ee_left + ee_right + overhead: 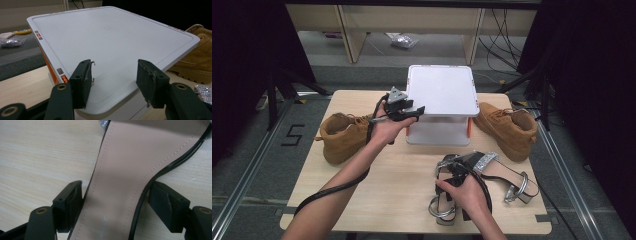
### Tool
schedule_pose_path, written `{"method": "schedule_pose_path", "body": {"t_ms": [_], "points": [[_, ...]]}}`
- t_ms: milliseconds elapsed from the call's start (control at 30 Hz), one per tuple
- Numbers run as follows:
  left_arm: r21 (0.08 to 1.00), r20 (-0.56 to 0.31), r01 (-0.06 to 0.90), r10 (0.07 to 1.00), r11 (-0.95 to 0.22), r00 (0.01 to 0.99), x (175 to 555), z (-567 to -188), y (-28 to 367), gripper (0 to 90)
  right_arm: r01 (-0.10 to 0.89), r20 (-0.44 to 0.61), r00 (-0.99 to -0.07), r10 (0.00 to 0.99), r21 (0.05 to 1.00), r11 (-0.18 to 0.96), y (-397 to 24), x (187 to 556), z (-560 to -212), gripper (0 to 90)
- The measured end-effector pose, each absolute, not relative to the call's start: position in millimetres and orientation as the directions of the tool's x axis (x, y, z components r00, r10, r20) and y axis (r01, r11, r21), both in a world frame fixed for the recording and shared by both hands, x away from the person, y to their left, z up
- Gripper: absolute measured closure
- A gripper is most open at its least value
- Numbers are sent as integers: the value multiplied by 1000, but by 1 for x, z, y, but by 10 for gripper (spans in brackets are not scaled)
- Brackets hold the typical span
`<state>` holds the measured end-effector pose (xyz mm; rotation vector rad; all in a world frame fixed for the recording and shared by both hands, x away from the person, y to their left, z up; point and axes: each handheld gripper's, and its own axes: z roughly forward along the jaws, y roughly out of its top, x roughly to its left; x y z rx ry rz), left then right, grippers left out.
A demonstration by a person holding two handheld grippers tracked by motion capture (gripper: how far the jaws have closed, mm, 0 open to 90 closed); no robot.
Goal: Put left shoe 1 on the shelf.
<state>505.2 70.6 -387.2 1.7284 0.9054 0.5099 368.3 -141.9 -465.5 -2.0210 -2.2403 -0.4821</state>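
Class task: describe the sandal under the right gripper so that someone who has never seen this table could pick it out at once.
Start at the white stand in the middle of the wooden table. Come toward the near edge on the right, where two sandals lie between the stand and the person. It is the left sandal, under the right gripper; unlike the other sandal, it has open jaws on either side of its beige insole.
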Motion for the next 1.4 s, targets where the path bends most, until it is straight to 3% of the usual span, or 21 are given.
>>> {"method": "schedule_pose_path", "body": {"t_ms": [233, 333, 367, 500, 767, 900, 1067, 1200, 1400], "points": [[935, -109, 330, 778, -131, 619, 505, -388, 72, 449, 975, 274, -197, 941, 156, 159, -147, 370, -464, 309], [933, -103, 332, 777, -141, 621, 506, -387, 72, 452, 960, 243, -261, 934, 163, 226, -152, 371, -463, 342], [932, -97, 331, 775, -149, 624, 506, -386, 72, 454, 928, 219, -357, 908, 191, 319, -159, 372, -463, 377], [931, -96, 331, 775, -152, 625, 506, -386, 72, 456, 916, 164, -389, 906, 173, 362, -166, 369, -457, 427], [929, -94, 336, 779, -155, 620, 506, -385, 71, 484, 892, 116, -436, 892, 181, 413, -164, 369, -462, 396], [923, -114, 354, 776, -147, 620, 506, -384, 70, 536, 884, 104, -458, 883, 157, 440, -160, 370, -469, 416], [918, -86, 358, 794, -171, 602, 506, -383, 71, 762, 886, 103, -456, 884, 141, 441, -161, 373, -469, 430], [910, -105, 379, 795, -165, 598, 507, -382, 72, 874, 893, 118, -444, 888, 138, 428, -162, 373, -467, 434], [906, -109, 390, 795, -168, 597, 507, -380, 71, 895, 909, 174, -406, 897, 178, 376, -156, 378, -465, 437]]}}
